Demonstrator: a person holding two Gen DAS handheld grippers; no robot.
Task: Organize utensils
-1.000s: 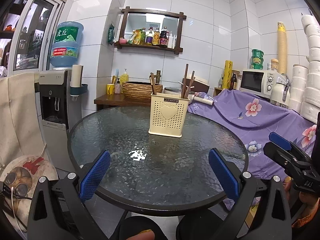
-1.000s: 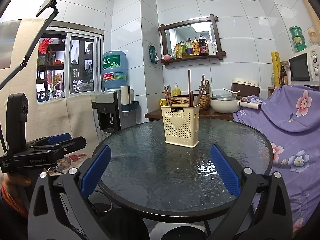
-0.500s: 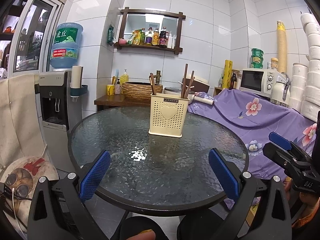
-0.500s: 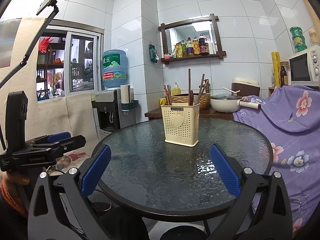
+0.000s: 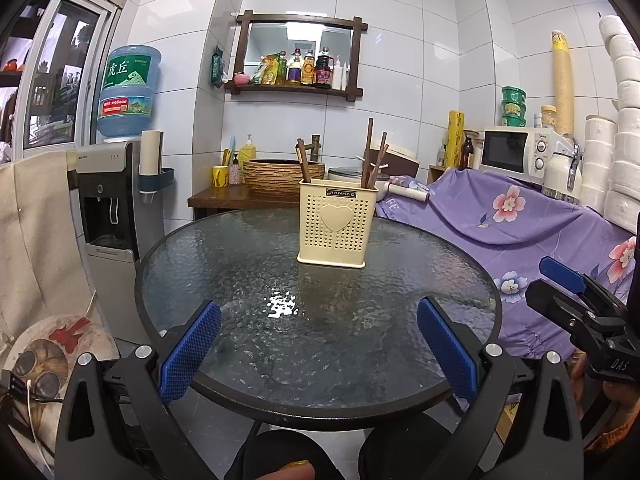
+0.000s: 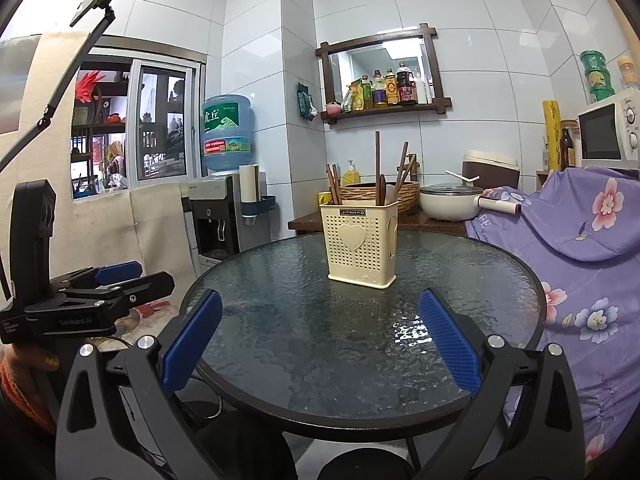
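Utensils (image 5: 370,156), dark wooden sticks and what look like chopsticks, stand upright in the cream plastic holder (image 5: 334,226), which sits on the round table (image 5: 320,320) a little toward its far edge. One group leans in the holder's left compartment, the other in its right. Nothing else lies on the glass, so by my reckoning the sorting is done or nearly so; whether the pieces are grouped correctly I cannot tell from here.

The left gripper (image 5: 318,350) hangs over the near edge with its blue ribbed pads spread wide and nothing between them. The right gripper (image 6: 320,350) is likewise released and empty, at the near edge further right.

The holder is a squarish box, perforated with tiny holes and carrying a raised heart on its front. The tabletop is pebbled, glossy dark glass in a black rim.
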